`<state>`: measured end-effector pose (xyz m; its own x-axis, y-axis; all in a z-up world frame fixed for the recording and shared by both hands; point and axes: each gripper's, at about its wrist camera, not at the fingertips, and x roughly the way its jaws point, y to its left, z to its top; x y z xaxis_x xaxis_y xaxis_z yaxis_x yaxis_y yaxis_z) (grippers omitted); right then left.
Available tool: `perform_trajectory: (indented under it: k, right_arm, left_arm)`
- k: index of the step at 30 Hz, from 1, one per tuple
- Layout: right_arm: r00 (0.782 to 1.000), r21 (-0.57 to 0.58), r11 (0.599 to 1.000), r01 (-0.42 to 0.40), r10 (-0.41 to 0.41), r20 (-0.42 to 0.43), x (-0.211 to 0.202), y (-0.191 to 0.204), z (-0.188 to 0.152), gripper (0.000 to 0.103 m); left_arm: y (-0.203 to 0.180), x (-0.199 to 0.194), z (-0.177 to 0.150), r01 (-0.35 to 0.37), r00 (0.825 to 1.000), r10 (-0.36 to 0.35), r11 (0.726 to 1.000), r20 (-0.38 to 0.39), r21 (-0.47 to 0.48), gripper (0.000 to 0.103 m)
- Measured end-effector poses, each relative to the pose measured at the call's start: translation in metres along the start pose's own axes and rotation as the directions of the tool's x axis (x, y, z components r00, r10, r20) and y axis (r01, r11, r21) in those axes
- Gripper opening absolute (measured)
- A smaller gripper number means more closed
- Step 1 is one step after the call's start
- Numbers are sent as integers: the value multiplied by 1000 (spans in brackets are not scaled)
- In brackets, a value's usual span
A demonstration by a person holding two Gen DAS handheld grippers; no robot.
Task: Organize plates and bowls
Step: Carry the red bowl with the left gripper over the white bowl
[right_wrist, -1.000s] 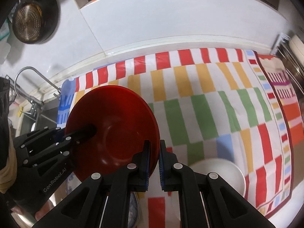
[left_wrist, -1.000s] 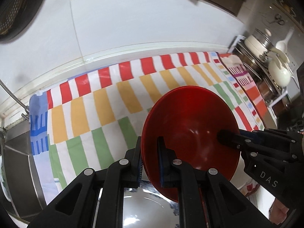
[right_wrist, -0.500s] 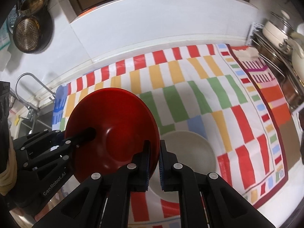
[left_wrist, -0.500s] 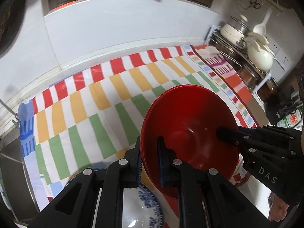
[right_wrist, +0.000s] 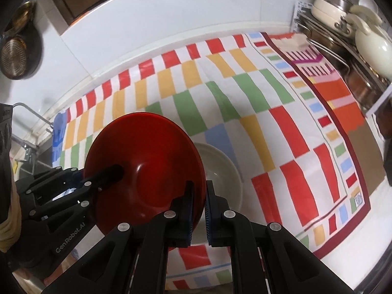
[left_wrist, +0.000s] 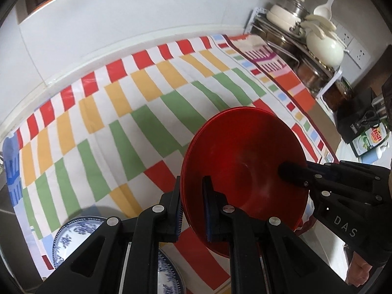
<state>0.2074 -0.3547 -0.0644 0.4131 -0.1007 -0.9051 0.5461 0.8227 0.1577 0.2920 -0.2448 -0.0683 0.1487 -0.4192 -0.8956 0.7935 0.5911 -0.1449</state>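
White wall tiles back a kitchen bench [left_wrist: 343, 147] spread with a striped cloth [left_wrist: 147, 103] in red, orange and green blocks.

Held in the air above that cloth is the red bowl [left_wrist: 245, 152], tilted so its hollow faces the cameras. 2 grippers carry it by opposite sides of its rim. The left gripper [left_wrist: 192, 210] has its jaws clenched on the rim at the bowl's left edge, one finger inside and one outside. The right gripper [right_wrist: 198, 210] has its jaws clenched on the opposite edge in the same way; in the left wrist view its finger reaches into the bowl from the right.

Just behind the red bowl in the right wrist view, a white bowl [right_wrist: 220, 169] sits on the cloth, partly hidden by the red rim. Under the left gripper, at the near edge of the cloth, lies a blue-patterned plate [left_wrist: 73, 235].

At the far right end of the bench stands a wire rack [left_wrist: 289, 41] with pots, a cream kettle [left_wrist: 323, 49] and a white ladle [left_wrist: 325, 5]. On the wall at left in the right wrist view hangs a dark pan [right_wrist: 17, 56], with a tap [right_wrist: 27, 112] below it.
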Motion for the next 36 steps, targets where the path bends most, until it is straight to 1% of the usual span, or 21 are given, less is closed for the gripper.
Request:
perform_trajectory:
  k: [10,18,23,25,27,29,30,34,36]
  right_arm:
    - [999,22,1000,4,-3,-42,13,-21,-7,9]
    - [998,4,1000,5,-4,-70,24,-25,-11,9]
    - [997,-2,1000,8,-9,-79,27,-25,-13,9]
    - [997,-6,1000,10,-11,-82,29,-25,-14,9]
    - [996,-10,1000,15,-15,-85,30,-26,-15,10]
    - [996,-10,1000,9,-10,-85,30,-26,-16,10]
    - [997,-11,1000,10,-11,-81,30,-26,-16,10]
    - [997,-22,1000,13,-14,-72,28,-26,-17,11]
    - [997,-30,999,16,-18,-70,27,-24,-19,12]
  left_arm:
    - [-13,19,-3,-8,999,8,1000,-41,21,15]
    - [-16,29,-5,-26,998,28,999,-61,32,16]
    - [-17,32,-5,-23,997,26,999,-71,34,18]
    - [-18,33,-6,-26,997,29,999,-71,39,21]
    - [-19,32,-6,-39,997,42,998,-64,45,28]
    - [-20,30,-5,-46,998,49,997,-47,56,28]
    - [-21,29,-5,-47,998,50,997,-43,62,30]
    - [-22,25,-6,-35,999,38,997,-38,73,33]
    - [-22,23,-7,-37,999,40,996,-35,76,36]
